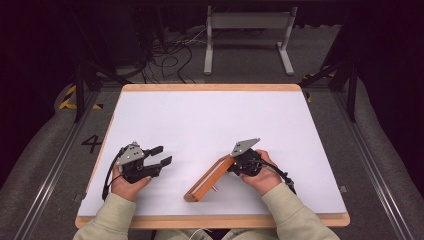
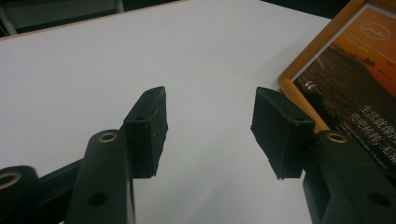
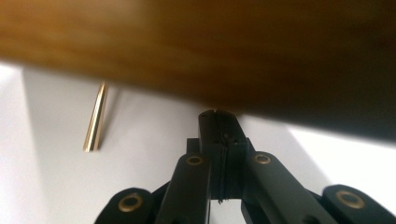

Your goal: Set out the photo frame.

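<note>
Gripping wooden picture frame (image 1: 208, 178) by its upper end, our right gripper (image 1: 235, 163) has jaws pinched shut on frame edge. Frame stands tilted on tabletop (image 1: 210, 115) near front edge, right of centre. Our left gripper (image 1: 163, 155) sits near front-left corner, jaws spread wide, holding nothing, well apart from frame.

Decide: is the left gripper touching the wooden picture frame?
Apart. High view: left gripper, jaws open, sits left of the picture frame with bare table between.
</note>
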### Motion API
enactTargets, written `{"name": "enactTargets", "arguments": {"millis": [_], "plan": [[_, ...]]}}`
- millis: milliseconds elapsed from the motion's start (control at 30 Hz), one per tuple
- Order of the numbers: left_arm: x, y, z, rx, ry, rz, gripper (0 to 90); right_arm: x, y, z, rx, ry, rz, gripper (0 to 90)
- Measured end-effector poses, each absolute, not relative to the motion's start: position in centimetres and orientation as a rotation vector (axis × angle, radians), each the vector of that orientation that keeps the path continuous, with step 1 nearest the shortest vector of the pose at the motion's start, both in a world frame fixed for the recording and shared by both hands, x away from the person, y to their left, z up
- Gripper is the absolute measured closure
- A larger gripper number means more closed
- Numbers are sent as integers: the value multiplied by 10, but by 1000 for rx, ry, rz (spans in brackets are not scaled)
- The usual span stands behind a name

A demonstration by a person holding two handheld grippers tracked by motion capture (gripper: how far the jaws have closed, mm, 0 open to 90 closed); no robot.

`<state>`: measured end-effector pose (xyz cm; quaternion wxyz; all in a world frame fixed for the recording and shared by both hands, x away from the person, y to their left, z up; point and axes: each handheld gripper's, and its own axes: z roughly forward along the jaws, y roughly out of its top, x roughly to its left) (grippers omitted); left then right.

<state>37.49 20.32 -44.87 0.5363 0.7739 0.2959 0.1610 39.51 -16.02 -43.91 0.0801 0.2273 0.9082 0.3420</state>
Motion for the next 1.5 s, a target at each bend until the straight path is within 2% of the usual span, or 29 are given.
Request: {"name": "enactTargets", "arguments": {"millis": [867,1067,1200,1500], "plan": [[379,206,-450,1842,743,375,455,446,-112,-438,697,2712,1158,900],[380,208,-450,1842,748,382,449,446,-117,-435,707,2701,1208,894],[381,208,-450,1843,768,384,439,441,-130,-425,742,2696,1163,834],[382,210,-448,1858,817,401,425,428,-153,-398,839,2673,1106,570]]}}
